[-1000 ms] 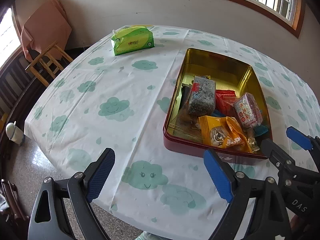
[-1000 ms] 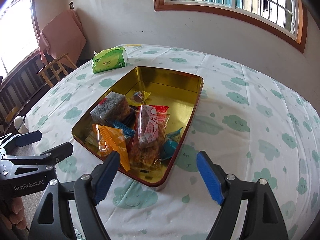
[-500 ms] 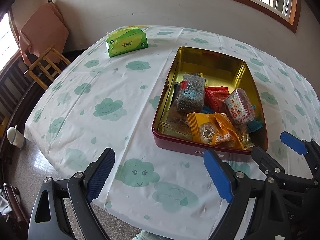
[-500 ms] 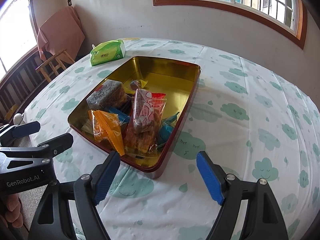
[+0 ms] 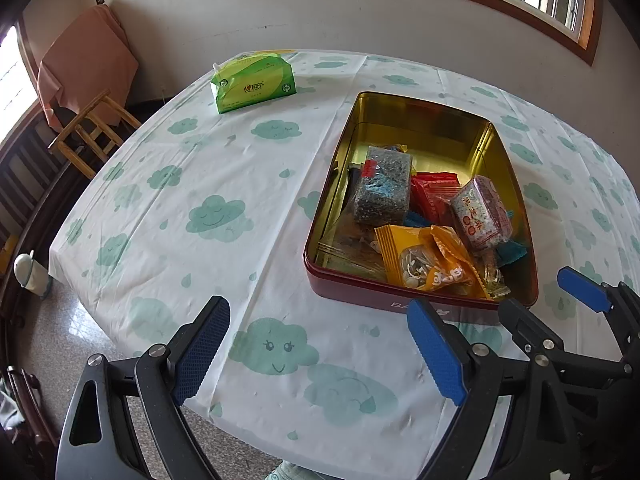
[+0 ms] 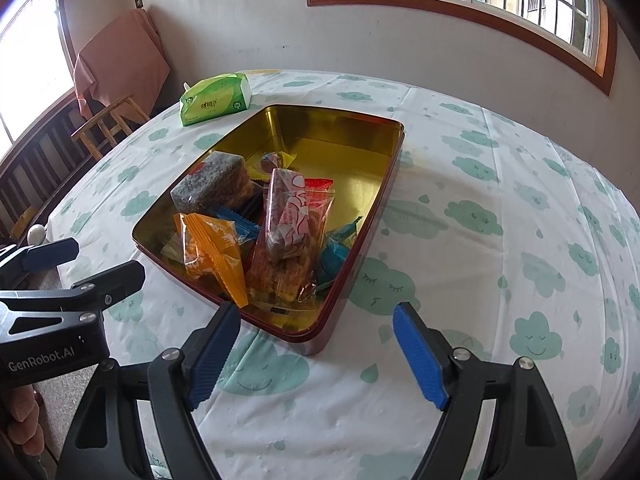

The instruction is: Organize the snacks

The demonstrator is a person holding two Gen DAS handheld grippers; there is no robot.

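A red tin with a gold inside (image 5: 434, 120) (image 6: 340, 128) sits on the round table. Several snack packs lie in its near half: a grey speckled bar (image 5: 382, 190) (image 6: 212, 186), an orange pack (image 5: 424, 262) (image 6: 210, 254), a pink-and-white pack (image 5: 480, 212) (image 6: 286, 212), red packs (image 5: 434, 196) and blue ones (image 6: 334, 256). My left gripper (image 5: 320, 350) is open and empty, above the table's near edge, left of the tin. My right gripper (image 6: 316, 352) is open and empty, just before the tin's near corner. It also shows in the left wrist view (image 5: 556, 300).
A green tissue pack (image 5: 254, 82) (image 6: 216, 98) lies at the far left of the table. A wooden chair (image 5: 90, 132) draped with pink cloth stands beyond the left edge. The cloud-print tablecloth (image 6: 500, 220) spreads right of the tin. A wall with a window is behind.
Both grippers have drawn back a little from the tin, which now sits farther off in both views. Both stay open; the snacks have not moved.
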